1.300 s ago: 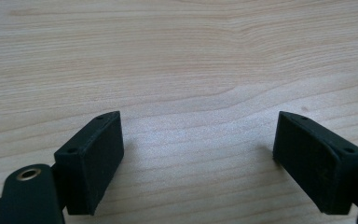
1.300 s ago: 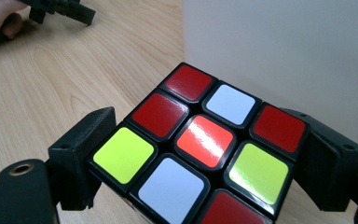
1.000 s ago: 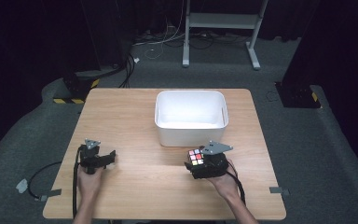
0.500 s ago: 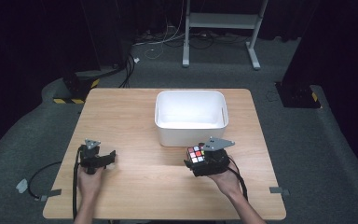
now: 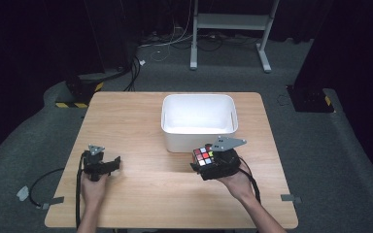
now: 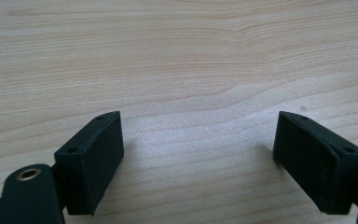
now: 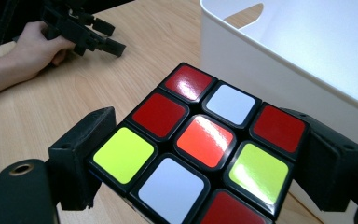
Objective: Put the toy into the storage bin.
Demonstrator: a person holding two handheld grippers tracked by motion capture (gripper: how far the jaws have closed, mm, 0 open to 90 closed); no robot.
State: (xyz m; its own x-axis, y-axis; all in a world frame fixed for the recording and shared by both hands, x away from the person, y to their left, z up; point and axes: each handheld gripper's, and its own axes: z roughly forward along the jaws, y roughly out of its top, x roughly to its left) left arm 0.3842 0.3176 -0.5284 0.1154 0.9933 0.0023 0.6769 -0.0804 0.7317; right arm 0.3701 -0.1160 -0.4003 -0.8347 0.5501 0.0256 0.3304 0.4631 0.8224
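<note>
- The wooden table [image 5: 141, 126] is mostly bare: a wide stretch of open top lies between the two hands, and more on the far left.
- A white bin [image 5: 199, 121] stands on the far middle of the table, its far wall close to the far edge; its inside is white and bare where it can be seen.
- The right gripper [image 5: 209, 162] sits just on the near side of the bin's near wall, a little right of the table's middle, with open wood on its near side up to the near edge.
- It is clamped on a puzzle cube [image 5: 203, 156]: in the right gripper view the cube [image 7: 200, 149] is wedged between the two black jaws, which press on its left and right sides, with the top face of red, white, yellow and orange stickers turned toward the camera.
- In that view the bin's near wall [image 7: 279, 79] rises right behind the cube, very near; whether they touch cannot be told.
- The left gripper [image 5: 99, 165] rests at the near left of the table, well apart from cube and bin.
- In the left gripper view its jaws stand wide over bare wood [image 6: 177, 70], with nothing between them.
</note>
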